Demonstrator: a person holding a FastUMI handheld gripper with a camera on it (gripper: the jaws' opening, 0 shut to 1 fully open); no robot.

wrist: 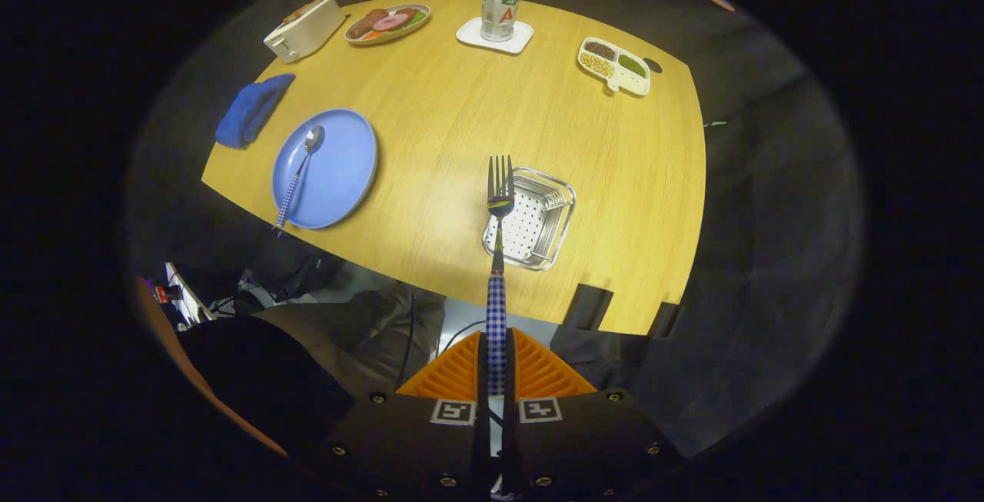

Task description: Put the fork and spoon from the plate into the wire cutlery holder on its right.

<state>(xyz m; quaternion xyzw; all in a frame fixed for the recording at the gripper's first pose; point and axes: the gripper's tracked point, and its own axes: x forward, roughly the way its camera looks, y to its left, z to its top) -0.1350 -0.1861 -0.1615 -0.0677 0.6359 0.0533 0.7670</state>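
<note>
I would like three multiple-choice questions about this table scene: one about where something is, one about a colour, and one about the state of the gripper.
1. Where does the spoon lie?
A. on the blue plate
B. in the wire cutlery holder
C. on the blue cloth

2. What colour is the table top?
A. white
B. yellow wood
C. grey

3. What is the gripper doing?
A. open, holding nothing
B. shut on the spoon
C. shut on the fork

Answers:
1 A: the spoon rests on the plate, its handle past the rim.
2 B: the top shows a yellow wood grain.
3 C: both fingers press the fork's checked handle, its tines reaching out over the holder.
</note>
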